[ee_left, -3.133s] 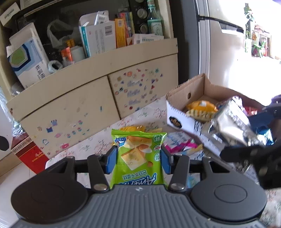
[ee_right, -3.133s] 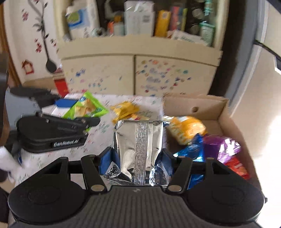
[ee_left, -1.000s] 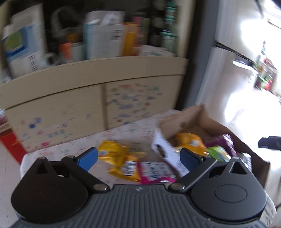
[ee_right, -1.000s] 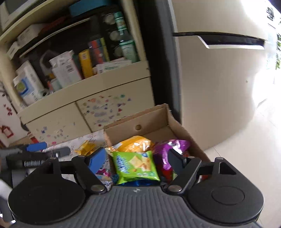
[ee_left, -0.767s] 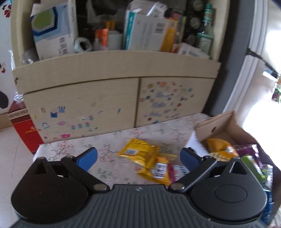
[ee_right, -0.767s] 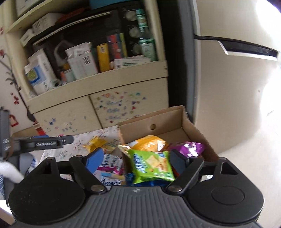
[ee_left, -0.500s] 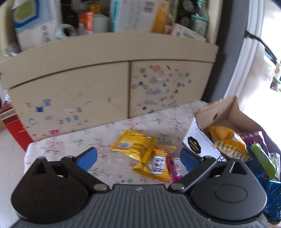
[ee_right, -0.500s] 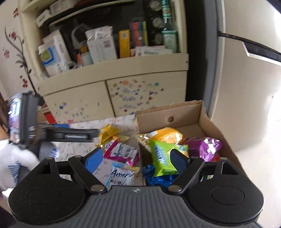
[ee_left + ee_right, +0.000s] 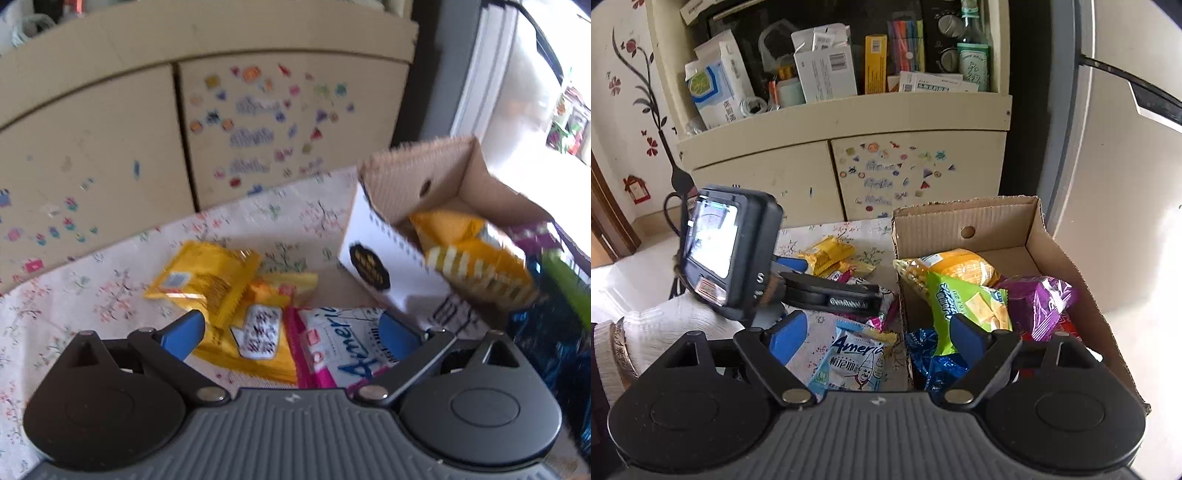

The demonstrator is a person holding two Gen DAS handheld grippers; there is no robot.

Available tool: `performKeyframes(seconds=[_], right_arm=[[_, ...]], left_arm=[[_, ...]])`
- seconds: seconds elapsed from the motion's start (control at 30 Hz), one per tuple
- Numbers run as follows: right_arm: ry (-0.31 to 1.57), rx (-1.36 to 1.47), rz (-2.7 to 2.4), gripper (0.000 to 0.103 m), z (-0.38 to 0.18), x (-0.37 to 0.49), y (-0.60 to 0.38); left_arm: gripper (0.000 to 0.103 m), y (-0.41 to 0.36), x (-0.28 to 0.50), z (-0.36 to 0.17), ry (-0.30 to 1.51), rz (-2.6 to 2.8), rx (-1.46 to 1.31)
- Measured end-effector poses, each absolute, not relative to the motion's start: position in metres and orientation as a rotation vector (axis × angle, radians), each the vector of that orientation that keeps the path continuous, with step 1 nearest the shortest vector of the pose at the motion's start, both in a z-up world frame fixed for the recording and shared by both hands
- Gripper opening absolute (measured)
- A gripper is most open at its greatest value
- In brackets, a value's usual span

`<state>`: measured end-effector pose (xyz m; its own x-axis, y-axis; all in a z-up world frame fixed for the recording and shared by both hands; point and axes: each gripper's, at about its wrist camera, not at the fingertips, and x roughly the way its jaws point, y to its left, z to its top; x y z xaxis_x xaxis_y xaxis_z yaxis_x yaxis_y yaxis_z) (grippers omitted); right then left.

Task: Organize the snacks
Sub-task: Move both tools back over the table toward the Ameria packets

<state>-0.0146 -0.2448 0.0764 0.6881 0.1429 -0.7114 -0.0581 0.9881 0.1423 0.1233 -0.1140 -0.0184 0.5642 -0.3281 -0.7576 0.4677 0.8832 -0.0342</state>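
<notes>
Green crinkly chip bag (image 9: 964,306) now dropped in brown cardboard box (image 9: 1067,258). My right gripper (image 9: 875,336) just spread wide, empty. Left gripper (image 9: 291,332) gaping too, dipping toward yellow foil packets (image 9: 207,277) left of box. More still out.

Both tongs point steeply downward with jaws spread wide and nothing between them: left tongs (image 9: 291,332), right tongs (image 9: 877,334). A white-gloved hand (image 9: 665,328) carries the left.

The cardboard box (image 9: 1049,236) is open on top, its far corner bare, the near part heaped with packets. Left of it, loose snack packets (image 9: 236,295) crowd the surface (image 9: 74,295); the far-left cloth lies free. The cupboard (image 9: 812,177) walls the back.
</notes>
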Motion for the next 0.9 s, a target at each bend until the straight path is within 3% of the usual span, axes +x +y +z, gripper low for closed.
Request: performKeyframes(seconds=[0.9], right_arm=[[0.973,0.131,0.182,0.088,0.029,-0.001,-0.19]], left_arm=[[0.101,-0.014,0.119,-0.013,0.918,-0.346,0.162]])
